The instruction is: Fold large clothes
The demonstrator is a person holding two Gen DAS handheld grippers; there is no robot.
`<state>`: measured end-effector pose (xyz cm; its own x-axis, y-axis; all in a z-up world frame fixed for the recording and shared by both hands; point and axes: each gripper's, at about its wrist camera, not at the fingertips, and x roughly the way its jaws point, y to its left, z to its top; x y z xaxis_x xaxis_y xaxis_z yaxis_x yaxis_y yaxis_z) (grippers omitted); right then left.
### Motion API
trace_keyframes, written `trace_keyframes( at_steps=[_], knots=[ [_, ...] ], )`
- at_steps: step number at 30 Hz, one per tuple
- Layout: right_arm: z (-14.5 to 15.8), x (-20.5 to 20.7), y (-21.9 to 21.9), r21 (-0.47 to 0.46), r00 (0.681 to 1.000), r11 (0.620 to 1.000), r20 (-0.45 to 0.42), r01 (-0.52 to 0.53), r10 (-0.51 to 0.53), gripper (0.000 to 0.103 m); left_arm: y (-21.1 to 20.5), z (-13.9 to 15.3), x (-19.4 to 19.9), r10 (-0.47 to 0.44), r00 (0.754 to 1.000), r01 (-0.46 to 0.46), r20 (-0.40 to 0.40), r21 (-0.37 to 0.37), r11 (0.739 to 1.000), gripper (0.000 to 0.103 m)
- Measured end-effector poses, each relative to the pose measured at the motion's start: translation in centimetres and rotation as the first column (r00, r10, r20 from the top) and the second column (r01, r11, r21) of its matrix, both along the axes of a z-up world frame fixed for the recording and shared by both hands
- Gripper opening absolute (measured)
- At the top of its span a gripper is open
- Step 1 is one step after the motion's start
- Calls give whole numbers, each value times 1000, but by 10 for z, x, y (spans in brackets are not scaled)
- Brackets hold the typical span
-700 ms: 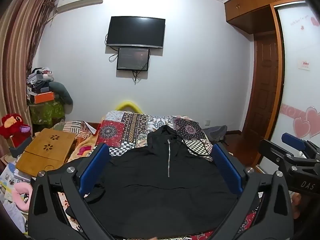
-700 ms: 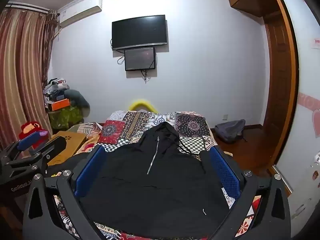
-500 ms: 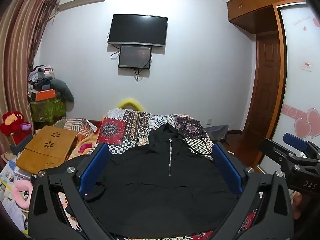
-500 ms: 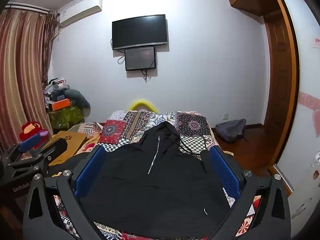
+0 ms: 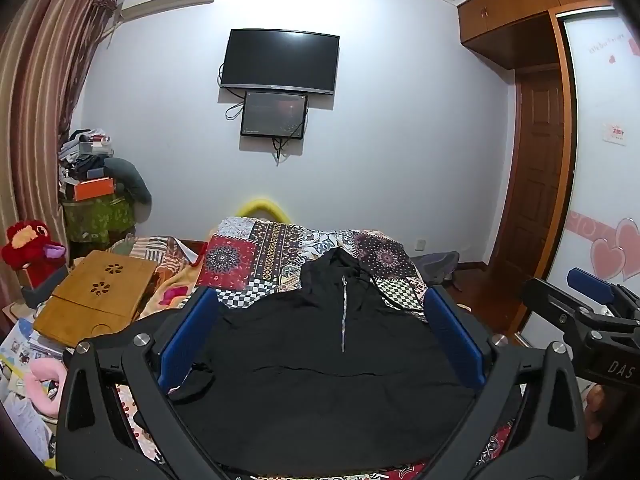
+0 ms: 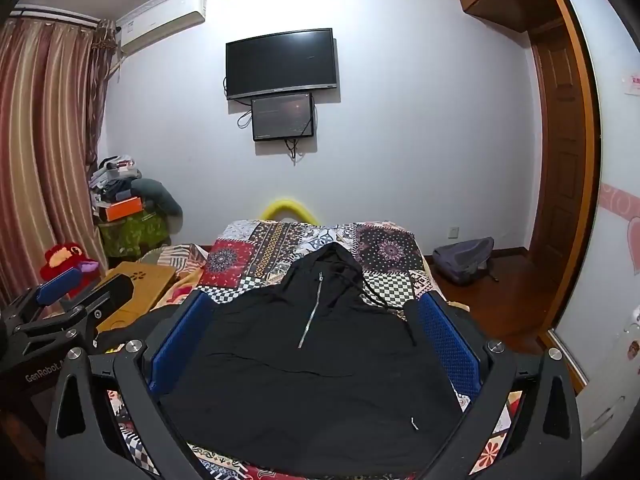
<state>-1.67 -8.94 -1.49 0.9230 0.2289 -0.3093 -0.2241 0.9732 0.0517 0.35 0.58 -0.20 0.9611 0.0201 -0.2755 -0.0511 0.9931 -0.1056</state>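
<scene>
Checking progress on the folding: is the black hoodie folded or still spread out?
Spread out. The hoodie lies flat, front up, on the bed, hood toward the far wall, zipper showing; no fold visible.

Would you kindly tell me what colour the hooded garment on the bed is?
The hooded garment is black with a silver zip, clearest in the right wrist view.

Black hoodie (image 6: 304,384) flat on patchwork bedspread (image 6: 276,248), jaws wide apart
</scene>
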Motion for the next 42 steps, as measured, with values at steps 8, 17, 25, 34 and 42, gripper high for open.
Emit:
trace_keyframes(
  at_steps=[8, 17, 25, 34, 42],
  knots=[
    [-1, 0, 1, 0, 1000, 1000, -1, -1, 1, 103, 0, -1, 1, 1, 1000, -1, 2, 2, 1000, 103],
    [-2, -3, 9, -5, 1000, 1000, -3, -3, 3, 103, -1, 1, 0, 0, 1000, 0, 4, 4, 1000, 103],
    [-2, -3, 10, -3, 1000, 1000, -6, -2, 2, 103, -1, 2, 1, 2, 1000, -2, 3, 5, 1000, 103],
    [-2, -2, 8, -4, 1000, 1000, -6, -3, 3, 103, -1, 2, 1, 1, 1000, -1, 2, 4, 1000, 103],
    [-2, -3, 9, -4, 1000, 1000, -6, -3, 3, 103, -1, 0, -1, 1, 1000, -1, 3, 4, 1000, 103]
  ],
)
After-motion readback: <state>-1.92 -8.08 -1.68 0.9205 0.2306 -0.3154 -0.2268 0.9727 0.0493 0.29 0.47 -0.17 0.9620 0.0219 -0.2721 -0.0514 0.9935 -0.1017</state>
